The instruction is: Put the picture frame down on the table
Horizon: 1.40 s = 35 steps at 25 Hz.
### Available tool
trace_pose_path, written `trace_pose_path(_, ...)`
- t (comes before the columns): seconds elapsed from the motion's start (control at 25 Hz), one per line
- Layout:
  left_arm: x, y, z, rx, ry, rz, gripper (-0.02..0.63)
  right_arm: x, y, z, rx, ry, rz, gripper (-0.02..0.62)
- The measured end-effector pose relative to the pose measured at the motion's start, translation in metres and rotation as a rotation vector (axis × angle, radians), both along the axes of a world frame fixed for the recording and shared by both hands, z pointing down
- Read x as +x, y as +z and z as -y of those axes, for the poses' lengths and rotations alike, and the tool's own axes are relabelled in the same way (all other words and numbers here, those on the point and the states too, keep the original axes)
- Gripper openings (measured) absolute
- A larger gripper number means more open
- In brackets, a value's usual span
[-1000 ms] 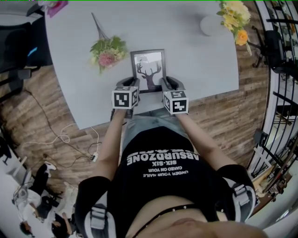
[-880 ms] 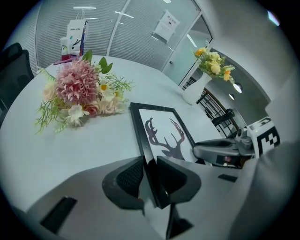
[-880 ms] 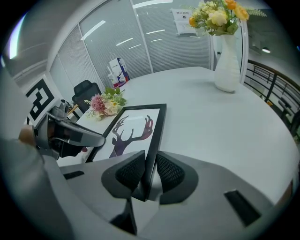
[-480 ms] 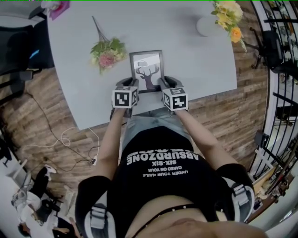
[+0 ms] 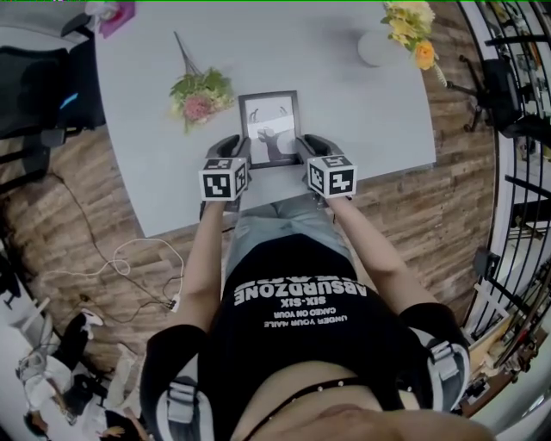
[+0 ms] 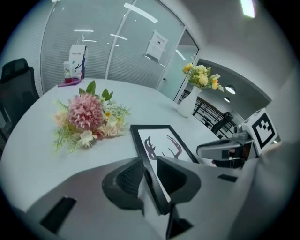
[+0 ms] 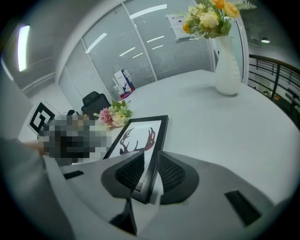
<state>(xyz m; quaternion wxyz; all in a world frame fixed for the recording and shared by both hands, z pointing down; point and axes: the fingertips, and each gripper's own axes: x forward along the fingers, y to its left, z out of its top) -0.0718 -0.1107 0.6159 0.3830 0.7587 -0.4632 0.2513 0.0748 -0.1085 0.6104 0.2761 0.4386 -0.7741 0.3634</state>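
picture frame clamped — grey table | wood floor | glass partition walls

Grey bench stood on wood-plank floor. Glass partition walls ran behind it, black chair beside. Ceiling strips glowed.

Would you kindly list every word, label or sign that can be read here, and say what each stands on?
"ABSURDZONE": white print, upside down in the head view, on the person's black T-shirt.
Smaller white lines under it: too small to read reliably.
The white paper notice on the glass wall: too blurred.
The white bag on the grey table: print too blurred.
The black picture frame: antler drawing, no words.
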Motion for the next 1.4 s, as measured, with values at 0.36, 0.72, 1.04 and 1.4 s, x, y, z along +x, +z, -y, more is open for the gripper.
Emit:
trace_pose_path(0.36, -0.001, -0.059, -0.008, 0.189, 0.036, -0.036, 0.097, -0.018, -0.061, -0.013, 0.141, 0.001, 0.090, 0.017)
trace_pose_path(0.72, 0.015, -0.108, -0.047, 0.304, 0.097, -0.101, 0.037, -0.022, -0.107, -0.053, 0.242, -0.030, 0.125, 0.015)
trace_pose_path(1.04, 0.029, -0.126, -0.077, 0.330, 0.177, -0.138, 0.015, -0.024, -0.125, -0.075, 0.293, -0.037, 0.133, 0.015)
trace_pose_path(1.4, 0.032, -0.133, -0.102, 0.334, 0.211, -0.121, 0.015, -0.032, -0.130, -0.095, 0.314, -0.043, 0.130, 0.015)
